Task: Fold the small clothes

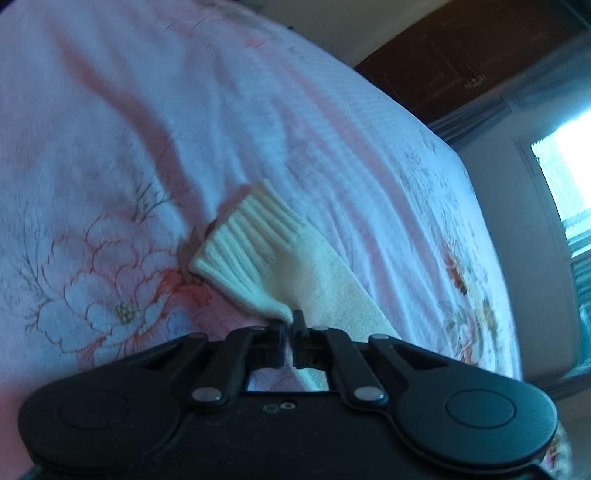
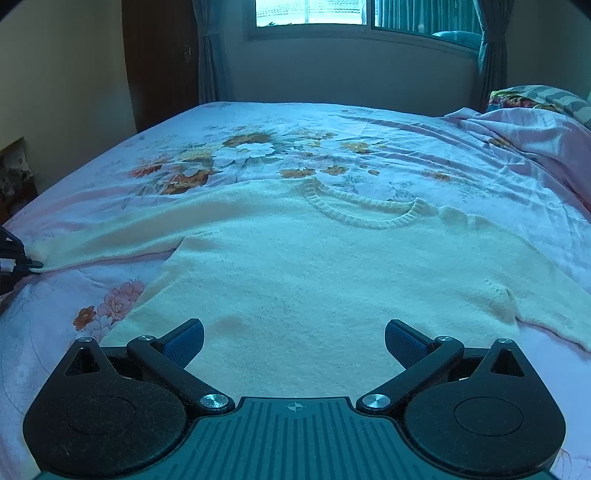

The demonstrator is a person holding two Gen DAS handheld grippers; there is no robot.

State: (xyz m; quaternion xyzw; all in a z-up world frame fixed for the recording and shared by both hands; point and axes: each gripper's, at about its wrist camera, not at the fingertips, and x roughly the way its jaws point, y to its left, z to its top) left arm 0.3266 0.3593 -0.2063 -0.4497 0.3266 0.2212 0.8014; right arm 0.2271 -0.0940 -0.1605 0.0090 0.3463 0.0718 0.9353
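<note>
A cream knit sweater (image 2: 317, 266) lies flat on the bed, neckline away from me, both sleeves spread outward. My left gripper (image 1: 290, 323) is shut on the edge of the left sleeve near its ribbed cuff (image 1: 251, 240), which is lifted a little off the sheet. That gripper also shows at the left edge of the right wrist view (image 2: 22, 264), at the end of the left sleeve (image 2: 110, 236). My right gripper (image 2: 293, 338) is open and empty, hovering over the sweater's lower body near the hem.
The bed carries a pink floral sheet (image 2: 258, 147). A rumpled pink blanket and patterned pillow (image 2: 535, 99) lie at the far right. A window with curtains (image 2: 332, 14) and a dark wooden door (image 1: 461, 62) stand beyond the bed.
</note>
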